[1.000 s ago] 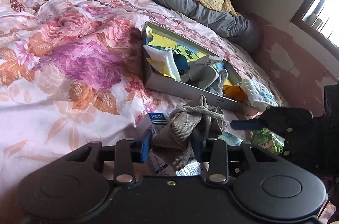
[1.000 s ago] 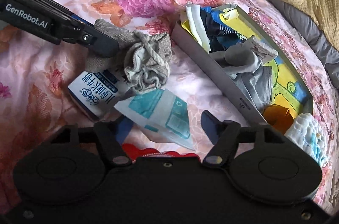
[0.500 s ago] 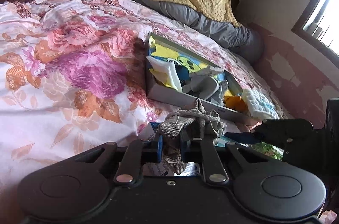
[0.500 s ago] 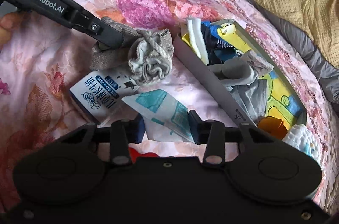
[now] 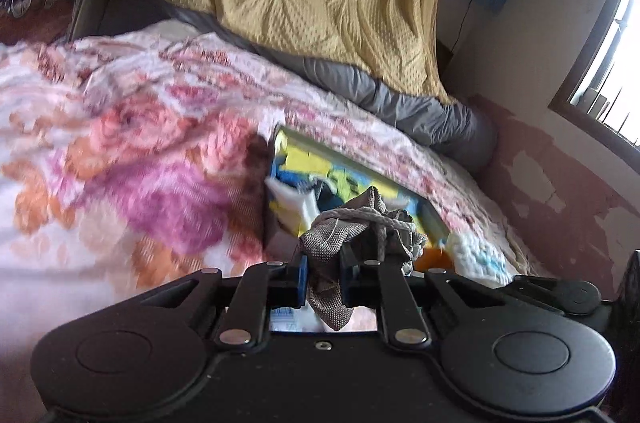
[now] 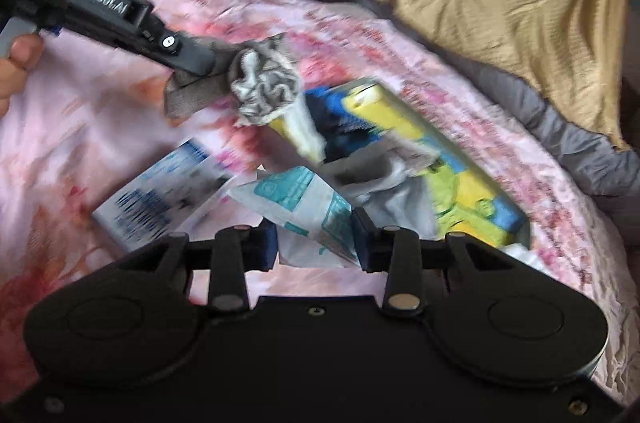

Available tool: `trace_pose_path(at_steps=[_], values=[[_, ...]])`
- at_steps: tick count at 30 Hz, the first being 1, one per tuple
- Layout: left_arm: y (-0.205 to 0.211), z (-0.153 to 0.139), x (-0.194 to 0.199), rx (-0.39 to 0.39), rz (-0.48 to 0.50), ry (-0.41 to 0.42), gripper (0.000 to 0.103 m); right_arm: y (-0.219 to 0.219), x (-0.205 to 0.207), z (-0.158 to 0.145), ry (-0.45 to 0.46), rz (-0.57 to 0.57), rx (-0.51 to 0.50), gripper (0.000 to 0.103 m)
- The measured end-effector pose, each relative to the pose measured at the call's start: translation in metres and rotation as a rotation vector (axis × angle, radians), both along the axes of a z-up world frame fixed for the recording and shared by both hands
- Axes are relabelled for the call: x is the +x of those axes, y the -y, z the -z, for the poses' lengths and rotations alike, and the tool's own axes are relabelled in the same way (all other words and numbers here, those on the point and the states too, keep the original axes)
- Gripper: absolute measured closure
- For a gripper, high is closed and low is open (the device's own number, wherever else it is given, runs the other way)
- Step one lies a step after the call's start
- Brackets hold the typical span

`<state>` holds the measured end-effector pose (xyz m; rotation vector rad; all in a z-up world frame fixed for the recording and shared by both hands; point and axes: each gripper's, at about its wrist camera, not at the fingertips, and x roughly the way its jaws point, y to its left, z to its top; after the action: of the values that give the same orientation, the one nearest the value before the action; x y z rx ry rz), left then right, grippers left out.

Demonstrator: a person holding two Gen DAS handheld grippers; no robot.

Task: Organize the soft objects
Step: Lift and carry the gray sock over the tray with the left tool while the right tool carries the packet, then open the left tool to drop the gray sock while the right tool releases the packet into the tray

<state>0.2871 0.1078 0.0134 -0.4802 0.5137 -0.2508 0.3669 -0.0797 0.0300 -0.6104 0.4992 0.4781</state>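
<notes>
The left gripper [image 5: 323, 281] clamps a bunched grey sock [image 6: 264, 85], lifted clear of the floral bedspread [image 5: 132, 159] beside the yellow box [image 6: 460, 159]. The right gripper [image 6: 314, 235], jaws closing, apparently pinches a white-and-teal packet [image 6: 304, 207], though blur obscures contact.

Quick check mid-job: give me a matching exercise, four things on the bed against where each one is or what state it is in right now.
Things:
1. grey knotted cloth bundle
2. white and teal packet
3. blue and white carton
4. yellow and blue box

States:
A. open on the floral bedspread, soft items inside
B. lying flat on the bedspread, no jaws around it
C. clamped in the left gripper
D. between the closing jaws of the right gripper

Pairs: 1-C, 2-D, 3-B, 4-A
</notes>
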Motion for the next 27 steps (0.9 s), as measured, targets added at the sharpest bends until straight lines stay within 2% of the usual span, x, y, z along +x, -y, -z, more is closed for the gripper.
trace_pose_path(at_steps=[8,12,15,20,27], values=[[0.012,-0.011,0.048,-0.006,-0.052,0.022,0.087,0.023,0.044,-0.028,0.118,0.145,0.112,0.074],[0.02,-0.01,0.069,0.022,-0.065,0.018,0.087,0.034,0.066,-0.037,0.139,0.212,0.163,0.074],[0.024,-0.006,0.084,0.004,-0.075,0.002,0.087,0.039,0.081,-0.038,0.148,0.258,0.175,0.074],[0.035,0.001,0.108,0.034,-0.093,-0.028,0.087,0.043,0.11,-0.031,0.124,0.364,0.212,0.073],[0.047,0.013,0.129,0.053,-0.108,-0.092,0.087,0.067,0.145,-0.013,0.012,0.479,0.3,0.073]])
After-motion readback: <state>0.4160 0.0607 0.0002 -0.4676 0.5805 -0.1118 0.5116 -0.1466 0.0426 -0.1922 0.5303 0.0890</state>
